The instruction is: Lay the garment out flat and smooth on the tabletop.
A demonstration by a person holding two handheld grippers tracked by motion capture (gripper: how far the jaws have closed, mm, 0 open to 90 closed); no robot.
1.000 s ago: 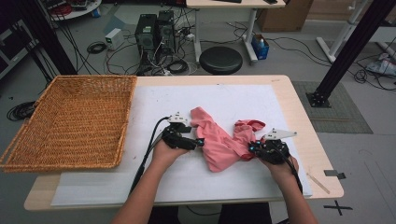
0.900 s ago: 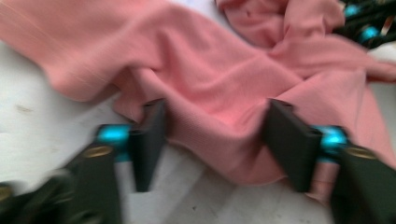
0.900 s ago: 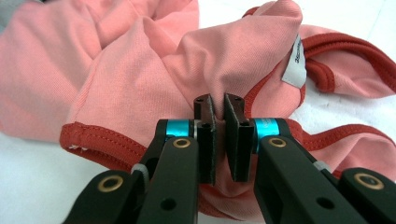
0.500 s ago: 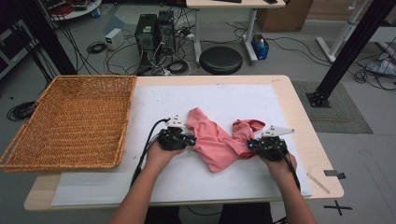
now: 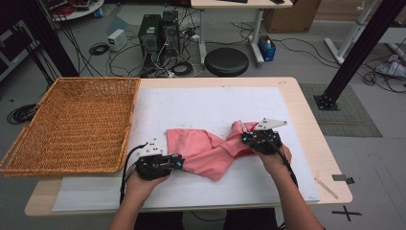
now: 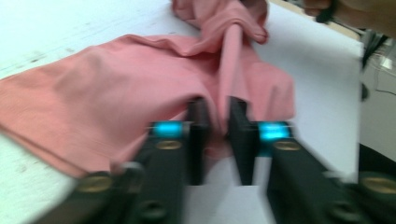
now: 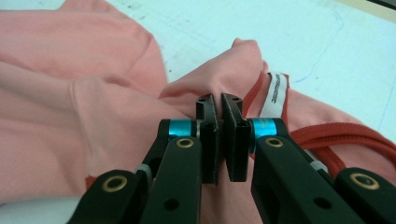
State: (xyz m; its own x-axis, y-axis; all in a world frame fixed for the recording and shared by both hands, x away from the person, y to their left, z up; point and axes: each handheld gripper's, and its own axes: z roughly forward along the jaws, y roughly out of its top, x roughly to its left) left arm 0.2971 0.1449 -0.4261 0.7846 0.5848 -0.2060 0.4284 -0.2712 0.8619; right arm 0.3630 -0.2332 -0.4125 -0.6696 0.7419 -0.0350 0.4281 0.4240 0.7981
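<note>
We treat the pink garment (image 5: pixel 210 151), lying at lower centre of the high view on the white mat (image 5: pixel 206 108), as light, limp and prone to sagging. The right gripper (image 7: pixel 220 109) pinches cloth by the label. The left gripper (image 6: pixel 218 122), jaws just reopening to a narrow gap, straddles a fold; blur hides whether the pads touch it. We would take hold at hems.

Motion blurs the left gripper (image 6: pixel 217 135), and the pink garment (image 6: pixel 116 98) runs past the frame's edges.
</note>
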